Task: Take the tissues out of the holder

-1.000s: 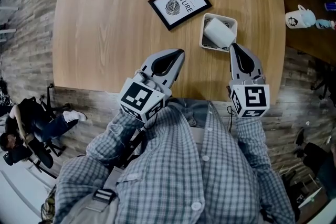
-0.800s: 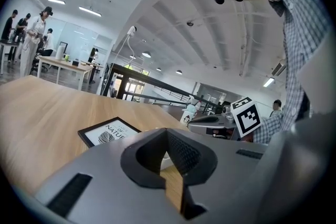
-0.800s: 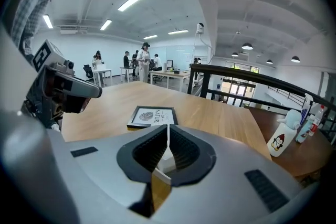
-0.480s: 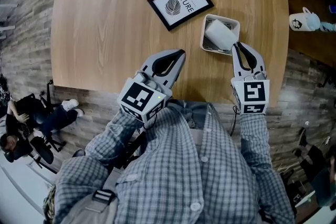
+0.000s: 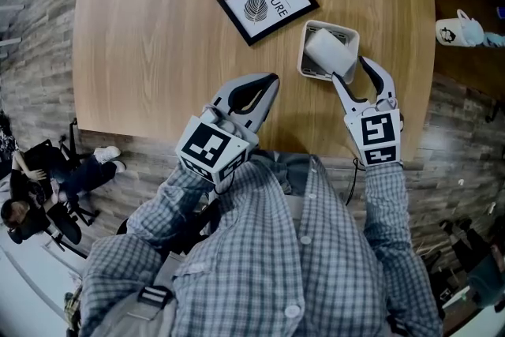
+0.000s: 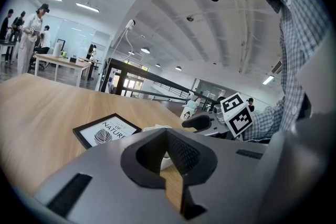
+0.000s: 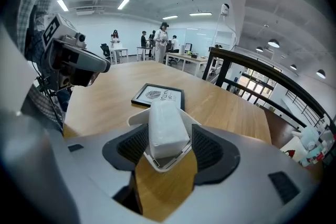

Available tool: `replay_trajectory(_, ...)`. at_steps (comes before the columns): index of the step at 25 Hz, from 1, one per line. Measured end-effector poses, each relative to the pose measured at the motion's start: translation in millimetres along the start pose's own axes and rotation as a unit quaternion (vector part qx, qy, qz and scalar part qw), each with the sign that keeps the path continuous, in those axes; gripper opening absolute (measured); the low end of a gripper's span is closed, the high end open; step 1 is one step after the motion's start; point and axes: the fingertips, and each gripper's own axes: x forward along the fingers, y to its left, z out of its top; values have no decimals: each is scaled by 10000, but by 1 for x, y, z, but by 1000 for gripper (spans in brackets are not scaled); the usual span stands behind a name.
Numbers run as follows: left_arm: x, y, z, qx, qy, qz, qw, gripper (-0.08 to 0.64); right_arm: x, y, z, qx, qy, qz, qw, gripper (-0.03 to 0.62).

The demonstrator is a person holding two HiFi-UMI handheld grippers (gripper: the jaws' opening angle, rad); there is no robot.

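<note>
At table [image 5: 158, 51] edge, rt side, my rt gripper [image 5: 349, 69] had its jaws just opening, wide either side of tissue pack [image 5: 327, 50] lying in holder [image 5: 303, 65], no pinch yet, so reach step, I'd judge; next: close on pack, lift out; lt gripper [image 5: 271, 80] was shut, empty.

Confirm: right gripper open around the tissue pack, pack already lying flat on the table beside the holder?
One thing is wrong: the tissue pack sits in the holder, not on the table, as the right gripper view shows. The right gripper, whose jaws have just been opening, does stand open either side of the pack.
</note>
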Motion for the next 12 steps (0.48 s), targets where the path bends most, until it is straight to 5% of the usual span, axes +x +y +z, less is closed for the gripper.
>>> replay_trajectory(12,2,-2,-5,-5,49,-36,10000,-1,18,0,-14,-255,503,295,9980,295)
